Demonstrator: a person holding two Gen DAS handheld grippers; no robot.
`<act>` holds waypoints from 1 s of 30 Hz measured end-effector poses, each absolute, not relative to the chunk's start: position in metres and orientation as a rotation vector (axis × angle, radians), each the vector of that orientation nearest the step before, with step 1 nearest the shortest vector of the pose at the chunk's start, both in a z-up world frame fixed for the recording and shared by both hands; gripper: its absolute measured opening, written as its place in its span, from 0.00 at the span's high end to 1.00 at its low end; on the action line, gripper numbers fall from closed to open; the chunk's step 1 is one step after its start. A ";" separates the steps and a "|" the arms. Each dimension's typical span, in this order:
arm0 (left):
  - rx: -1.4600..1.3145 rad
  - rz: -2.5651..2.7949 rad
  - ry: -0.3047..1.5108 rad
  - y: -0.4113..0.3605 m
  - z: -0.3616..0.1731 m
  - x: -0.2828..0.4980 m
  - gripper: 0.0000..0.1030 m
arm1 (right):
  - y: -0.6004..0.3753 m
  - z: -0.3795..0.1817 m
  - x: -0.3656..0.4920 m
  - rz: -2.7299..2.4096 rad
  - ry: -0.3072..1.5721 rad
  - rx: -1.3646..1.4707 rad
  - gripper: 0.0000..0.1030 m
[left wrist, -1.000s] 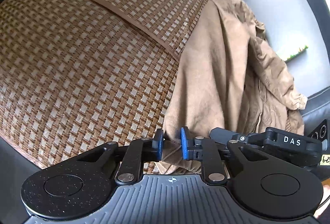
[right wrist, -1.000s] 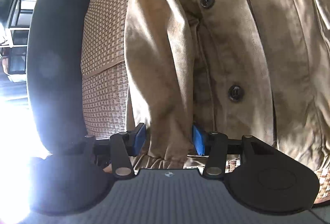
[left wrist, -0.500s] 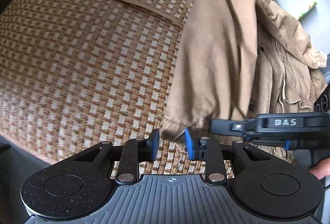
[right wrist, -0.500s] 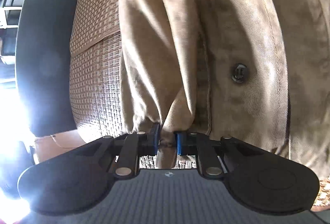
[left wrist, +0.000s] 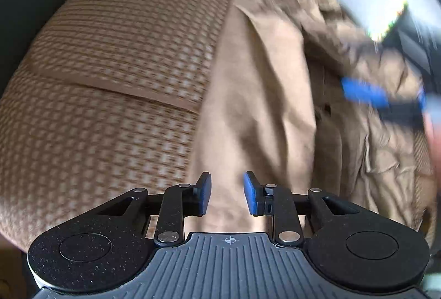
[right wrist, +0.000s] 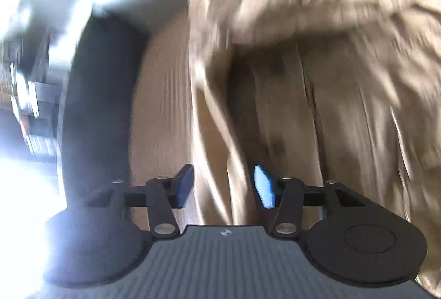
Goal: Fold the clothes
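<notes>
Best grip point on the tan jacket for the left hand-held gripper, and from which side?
Probably the near end of the long folded panel on the tan jacket, from above: its fabric already lies between the open fingers of the left hand-held gripper.

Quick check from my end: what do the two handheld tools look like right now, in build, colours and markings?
Both match. The left tool and right tool have a ribbed grey body with a small crosshair mark, black speckled round side housings, black linkage arms with silver pivots, and blue pads on the fingers. No cables or sleeves show.
</notes>
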State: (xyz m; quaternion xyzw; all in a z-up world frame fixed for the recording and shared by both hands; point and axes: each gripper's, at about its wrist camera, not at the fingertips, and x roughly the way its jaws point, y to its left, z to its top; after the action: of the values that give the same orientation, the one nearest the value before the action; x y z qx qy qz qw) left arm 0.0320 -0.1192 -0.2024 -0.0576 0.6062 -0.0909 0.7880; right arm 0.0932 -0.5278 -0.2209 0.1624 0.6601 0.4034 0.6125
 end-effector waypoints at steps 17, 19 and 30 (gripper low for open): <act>-0.036 -0.129 1.389 -0.157 -0.216 0.039 0.59 | -0.430 -0.318 0.181 0.804 1.619 0.356 0.74; -0.077 -0.159 1.301 -0.152 -0.187 0.046 0.58 | -0.430 -0.300 0.184 0.837 1.620 0.309 0.59; -0.288 -0.110 1.190 -0.106 -0.231 0.192 0.46 | -0.306 -0.197 0.217 1.384 1.104 -0.134 0.38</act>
State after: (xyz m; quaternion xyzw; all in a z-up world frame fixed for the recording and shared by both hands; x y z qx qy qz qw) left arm 0.1918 -0.1057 -0.2312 -0.1350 0.5582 -0.0514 0.8170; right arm 0.2174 -0.3063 -0.1972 -0.0587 0.4823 0.6047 0.6311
